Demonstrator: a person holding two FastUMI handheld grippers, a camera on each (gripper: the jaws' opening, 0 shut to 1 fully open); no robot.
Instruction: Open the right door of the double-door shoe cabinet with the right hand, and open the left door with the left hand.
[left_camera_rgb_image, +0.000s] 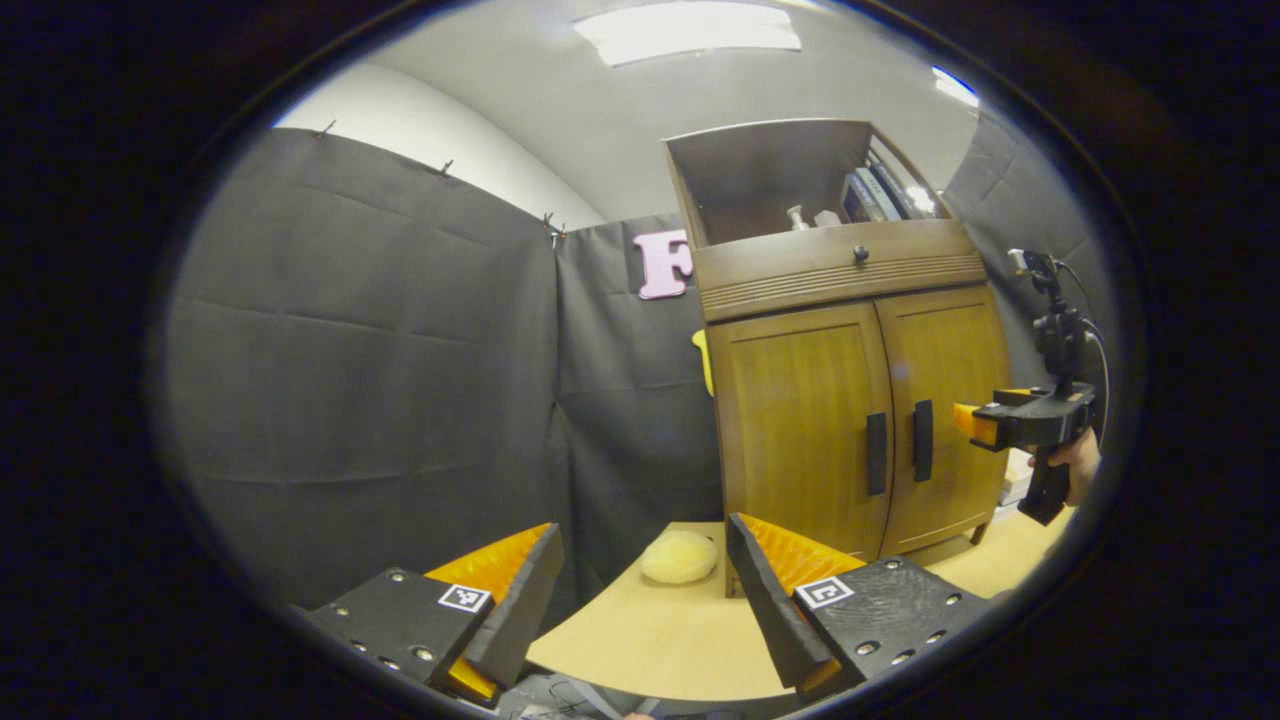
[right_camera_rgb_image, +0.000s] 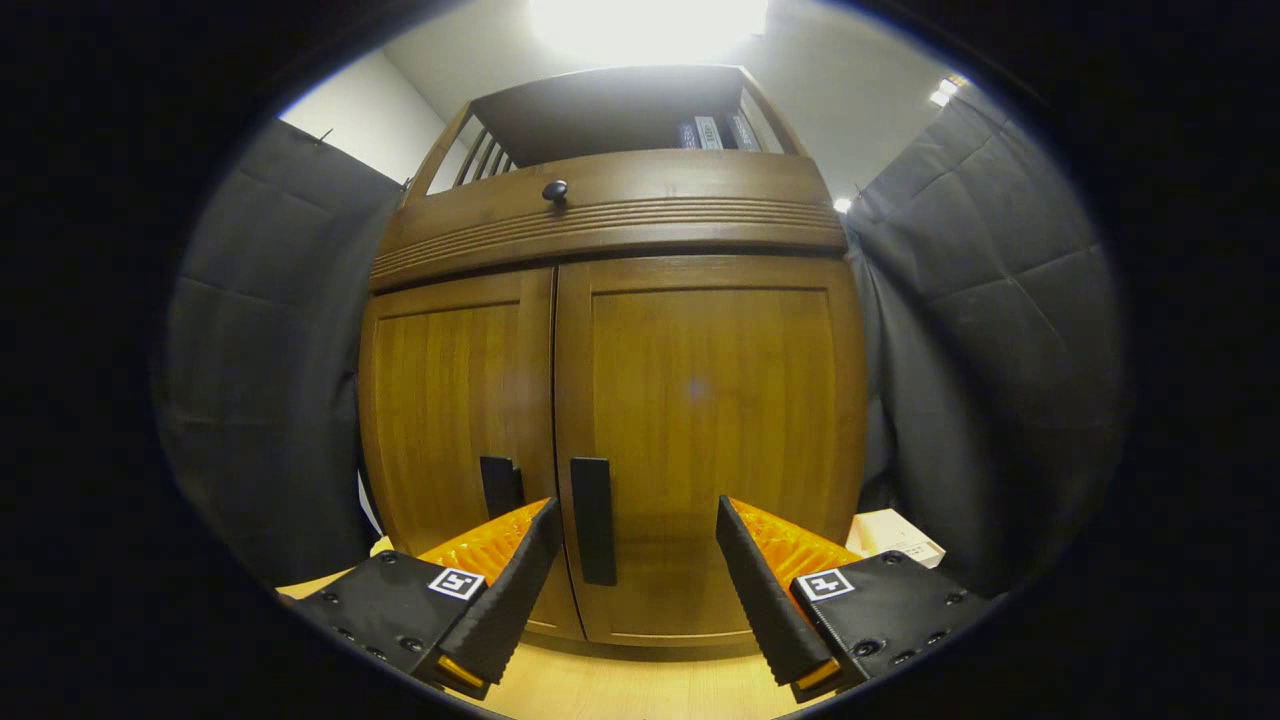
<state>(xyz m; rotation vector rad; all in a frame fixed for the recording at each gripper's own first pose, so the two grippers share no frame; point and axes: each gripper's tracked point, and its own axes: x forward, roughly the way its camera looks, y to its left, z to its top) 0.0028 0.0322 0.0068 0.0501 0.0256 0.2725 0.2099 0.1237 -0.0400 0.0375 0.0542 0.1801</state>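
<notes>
Wood-grain shoe cabinet (right_camera_rgb_image: 610, 400) stands on the pale counter (left_camera_rgb_image: 650, 640), both doors shut, against the black cloth wall.

Right gripper (right_camera_rgb_image: 632, 560): close in front of the cabinet, pointed at the door fronts, fingers apart with nothing between them. The right door handle (right_camera_rgb_image: 593, 520) sits in the gap just above the fingertips, not touched. From the left gripper view the right gripper (left_camera_rgb_image: 965, 420) is held level by a hand (left_camera_rgb_image: 1080, 465), tips just beside the right door (left_camera_rgb_image: 945, 400) at handle height.

Left gripper (left_camera_rgb_image: 640, 585): well back from the cabinet, low over the counter, fingers apart, empty.

Cabinet detail: left door (left_camera_rgb_image: 800, 420) and right door meet at a centre seam; two dark vertical handles flank it, left door handle (left_camera_rgb_image: 876, 453) alongside. Above the doors, a ribbed drawer front with a small dark knob (right_camera_rgb_image: 554, 190); above that, an open shelf holding books (right_camera_rgb_image: 710, 132).

Pale round sponge-like item (left_camera_rgb_image: 680, 557) lies on the counter near the cabinet's left front corner.
</notes>
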